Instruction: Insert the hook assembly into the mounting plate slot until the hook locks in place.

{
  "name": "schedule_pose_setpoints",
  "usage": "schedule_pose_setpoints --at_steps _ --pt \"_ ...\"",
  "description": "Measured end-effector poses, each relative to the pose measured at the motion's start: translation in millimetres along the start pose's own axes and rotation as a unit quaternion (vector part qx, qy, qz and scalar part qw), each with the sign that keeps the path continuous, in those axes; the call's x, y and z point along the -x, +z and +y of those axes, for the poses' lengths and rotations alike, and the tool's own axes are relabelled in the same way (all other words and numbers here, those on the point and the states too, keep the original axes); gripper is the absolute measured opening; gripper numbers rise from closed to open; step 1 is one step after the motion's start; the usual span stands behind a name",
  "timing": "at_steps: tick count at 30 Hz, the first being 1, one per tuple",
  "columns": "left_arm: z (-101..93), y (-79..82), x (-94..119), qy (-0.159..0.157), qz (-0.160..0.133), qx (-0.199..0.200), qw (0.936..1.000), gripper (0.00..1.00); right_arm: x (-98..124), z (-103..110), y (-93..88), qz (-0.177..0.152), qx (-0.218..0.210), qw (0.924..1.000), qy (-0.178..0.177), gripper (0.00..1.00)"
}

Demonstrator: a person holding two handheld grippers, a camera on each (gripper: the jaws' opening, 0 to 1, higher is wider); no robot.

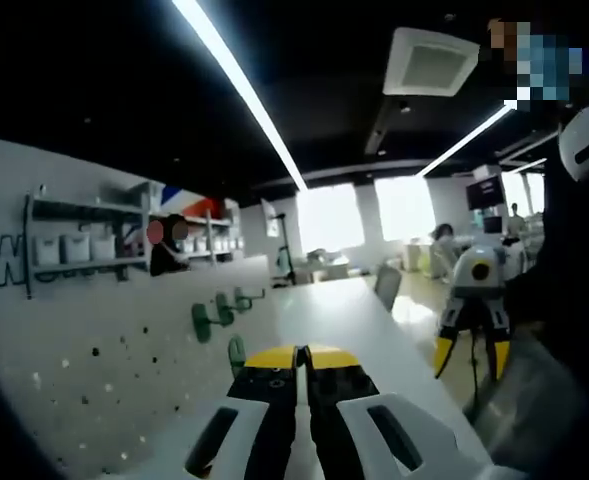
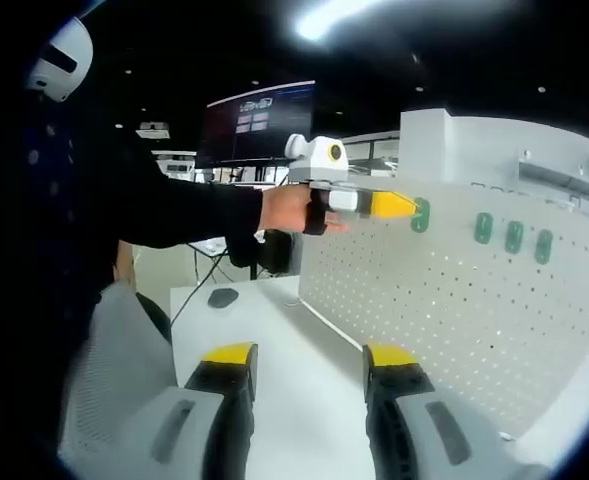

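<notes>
Left gripper view, from the left: white pegboard (image 1: 84, 370) running away along the left side. High on the pegboard, a shelf (image 1: 74, 262) with white bins. Farther along the pegboard's face, two green hooks (image 1: 206, 320) mounted side by side. Low against the pegboard, one more green hook (image 1: 236, 352), just left of the yellow tips of the left gripper (image 1: 301, 358). Jaws drawn close together there, only a thin slit between; cannot tell whether pinching that hook or merely beside it. Right of the pegboard, a long white table (image 1: 359, 310). Well out from the pegboard, past the table's edge, the right gripper (image 1: 472, 357), its yellow tips spread.

Right gripper view, from the left: a dark sleeve and a hand (image 2: 292, 210) reaching toward the pegboard (image 2: 444, 310). Behind the arm, away from the pegboard, a dark screen (image 2: 259, 120). On the table (image 2: 274, 340) below, short of the pegboard's near end, a mouse (image 2: 222, 297). In the hand, the left gripper (image 2: 394, 205), yellow tip touching the green hook (image 2: 420, 214) on the pegboard's upper part. Farther right along the pegboard, three other green hooks (image 2: 514, 236) in a row. At the bottom, the right gripper (image 2: 312, 358), jaws wide apart, nothing between them, short of the pegboard.
</notes>
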State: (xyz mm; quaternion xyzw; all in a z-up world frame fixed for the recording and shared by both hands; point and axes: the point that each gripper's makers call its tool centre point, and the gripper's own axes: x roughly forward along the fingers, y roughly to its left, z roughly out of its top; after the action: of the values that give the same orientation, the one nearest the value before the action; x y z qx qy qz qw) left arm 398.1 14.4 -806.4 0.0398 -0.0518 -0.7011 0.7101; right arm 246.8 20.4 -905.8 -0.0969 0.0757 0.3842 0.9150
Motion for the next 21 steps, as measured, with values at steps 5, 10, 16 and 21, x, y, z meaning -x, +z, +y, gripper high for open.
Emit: schedule_pose_setpoints --at_steps 5,10,16,21 --pt "9.9 -0.2 -8.6 -0.006 0.003 -0.006 1.0 0.02 2.4 -1.2 0.1 0.003 -0.001 1.0 -0.007 0.4" --pt "19.0 -2.3 -12.8 -0.013 0.02 -0.018 0.9996 0.02 5.4 -2.3 -1.9 0.007 -0.004 0.9999 -0.014 0.4" --pt "33.6 4.0 -19.9 -0.018 0.024 -0.035 0.9989 0.02 5.4 -2.8 -2.3 0.009 -0.006 0.9998 -0.018 0.4" --pt "45.8 3.1 -26.2 -0.018 0.031 -0.038 0.9986 0.02 6.4 -4.3 0.0 0.007 -0.005 0.9997 -0.024 0.4"
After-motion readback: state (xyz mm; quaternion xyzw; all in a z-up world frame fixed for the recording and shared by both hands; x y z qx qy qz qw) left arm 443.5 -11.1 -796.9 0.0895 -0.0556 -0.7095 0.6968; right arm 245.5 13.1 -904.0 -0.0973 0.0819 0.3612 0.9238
